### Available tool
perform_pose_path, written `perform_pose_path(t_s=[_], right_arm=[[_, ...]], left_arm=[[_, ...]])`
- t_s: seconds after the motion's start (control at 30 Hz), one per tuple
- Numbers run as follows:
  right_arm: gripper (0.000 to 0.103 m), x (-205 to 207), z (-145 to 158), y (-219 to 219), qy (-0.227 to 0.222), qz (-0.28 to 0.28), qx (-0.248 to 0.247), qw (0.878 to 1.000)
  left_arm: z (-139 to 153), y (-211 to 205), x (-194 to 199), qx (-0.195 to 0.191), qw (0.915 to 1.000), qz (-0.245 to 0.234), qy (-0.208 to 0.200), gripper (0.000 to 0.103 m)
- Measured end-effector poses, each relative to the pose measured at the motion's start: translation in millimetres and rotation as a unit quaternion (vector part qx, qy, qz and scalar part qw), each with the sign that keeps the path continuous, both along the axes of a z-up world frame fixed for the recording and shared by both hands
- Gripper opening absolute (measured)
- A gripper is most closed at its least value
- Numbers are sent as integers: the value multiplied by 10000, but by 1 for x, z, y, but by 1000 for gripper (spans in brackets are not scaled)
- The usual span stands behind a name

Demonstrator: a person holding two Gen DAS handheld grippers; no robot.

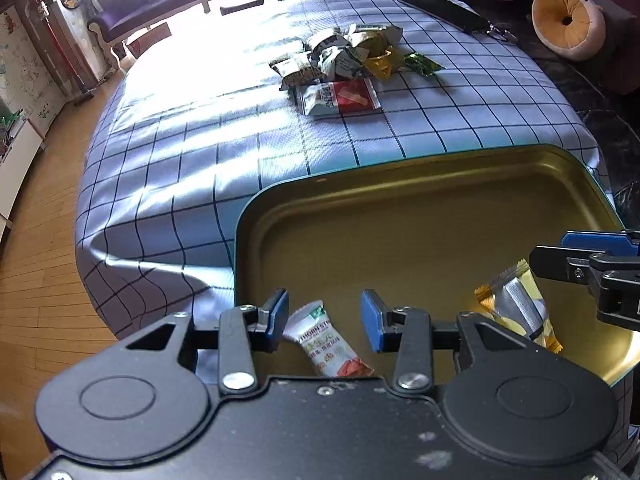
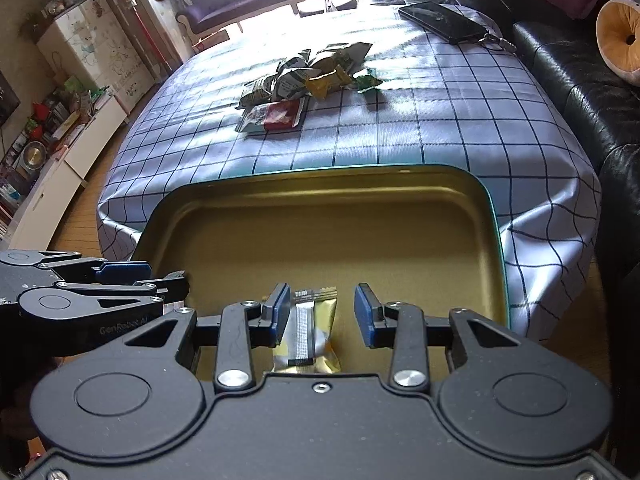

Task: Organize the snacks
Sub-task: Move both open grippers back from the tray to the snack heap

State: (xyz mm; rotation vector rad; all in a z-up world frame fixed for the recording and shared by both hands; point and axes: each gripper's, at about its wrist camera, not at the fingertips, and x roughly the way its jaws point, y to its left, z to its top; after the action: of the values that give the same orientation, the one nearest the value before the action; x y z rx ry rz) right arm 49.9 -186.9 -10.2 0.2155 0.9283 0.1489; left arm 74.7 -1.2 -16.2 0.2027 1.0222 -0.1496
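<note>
A gold-lined tin tray [image 1: 400, 208] with a teal rim [image 2: 320, 168] sits on the checked tablecloth at the near edge. Inside it lie a white snack packet [image 1: 328, 340] and a gold packet [image 2: 308, 332] [image 1: 516, 312]. My left gripper [image 1: 325, 316] hovers open over the white packet, whose corner lies close to the left pad. My right gripper [image 2: 322, 312] is open above the gold packet, which sits beside its left pad. Neither packet is pinched. A pile of snack packets [image 1: 344, 52] [image 2: 308, 76] lies mid-table, with a red-and-white packet [image 1: 340, 98] [image 2: 274, 116] in front of it.
A small green packet [image 1: 424, 64] lies right of the pile. A black phone [image 2: 444, 22] with a keyring rests at the far right of the table. A black sofa [image 2: 580, 92] with a round cushion [image 1: 566, 22] flanks the right side. Wooden floor and shelves are on the left.
</note>
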Motion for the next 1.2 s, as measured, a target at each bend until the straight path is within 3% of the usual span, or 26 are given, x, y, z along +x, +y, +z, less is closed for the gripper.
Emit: perform_pose_path(t_s=[0.6, 1.2], right_arm=[[45, 52, 25, -8, -665, -125, -111, 9976], [46, 99, 24, -15, -820, -255, -62, 9963]], left_arm=[[13, -10, 53, 80, 9985, 88, -531, 42], [8, -13, 119, 143, 9968, 331, -715, 42]])
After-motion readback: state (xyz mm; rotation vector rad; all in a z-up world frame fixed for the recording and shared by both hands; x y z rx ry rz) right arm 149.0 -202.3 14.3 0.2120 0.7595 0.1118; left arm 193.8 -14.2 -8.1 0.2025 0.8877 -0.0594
